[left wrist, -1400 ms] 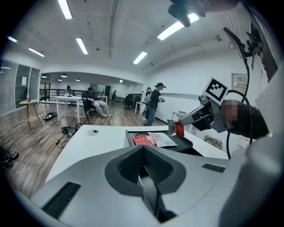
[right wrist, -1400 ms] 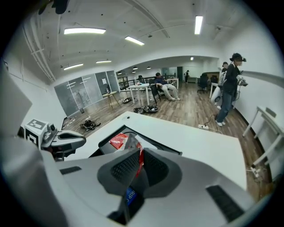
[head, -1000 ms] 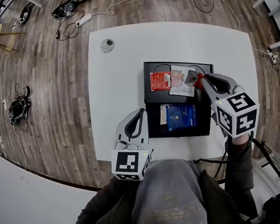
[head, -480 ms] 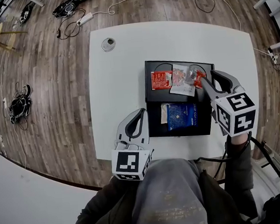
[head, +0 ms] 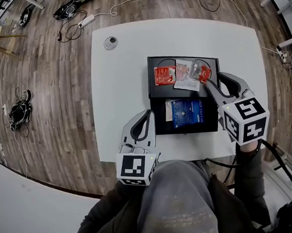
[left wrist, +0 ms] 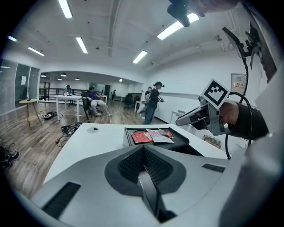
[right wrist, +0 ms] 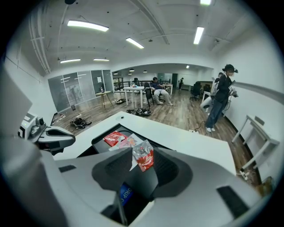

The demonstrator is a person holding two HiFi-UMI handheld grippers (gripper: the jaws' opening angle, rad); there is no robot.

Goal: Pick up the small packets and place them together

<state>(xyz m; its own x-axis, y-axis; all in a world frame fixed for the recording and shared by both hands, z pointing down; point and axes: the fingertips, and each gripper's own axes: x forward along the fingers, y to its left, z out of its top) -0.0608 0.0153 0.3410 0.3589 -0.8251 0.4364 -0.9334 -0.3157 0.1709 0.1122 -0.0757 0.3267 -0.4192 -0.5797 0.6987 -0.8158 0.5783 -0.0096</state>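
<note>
Only overhead: blue packet [head: 185, 112] whole.

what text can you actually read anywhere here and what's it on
"DRIP": white print on the flat blue packet, the rest out of sight.
Flat red packet, white packet with pink print, small red-and-clear packet: print too small to read.
Wall notice: blurred, unreadable.
Marker cube: black-and-white squares only, no words.
</note>
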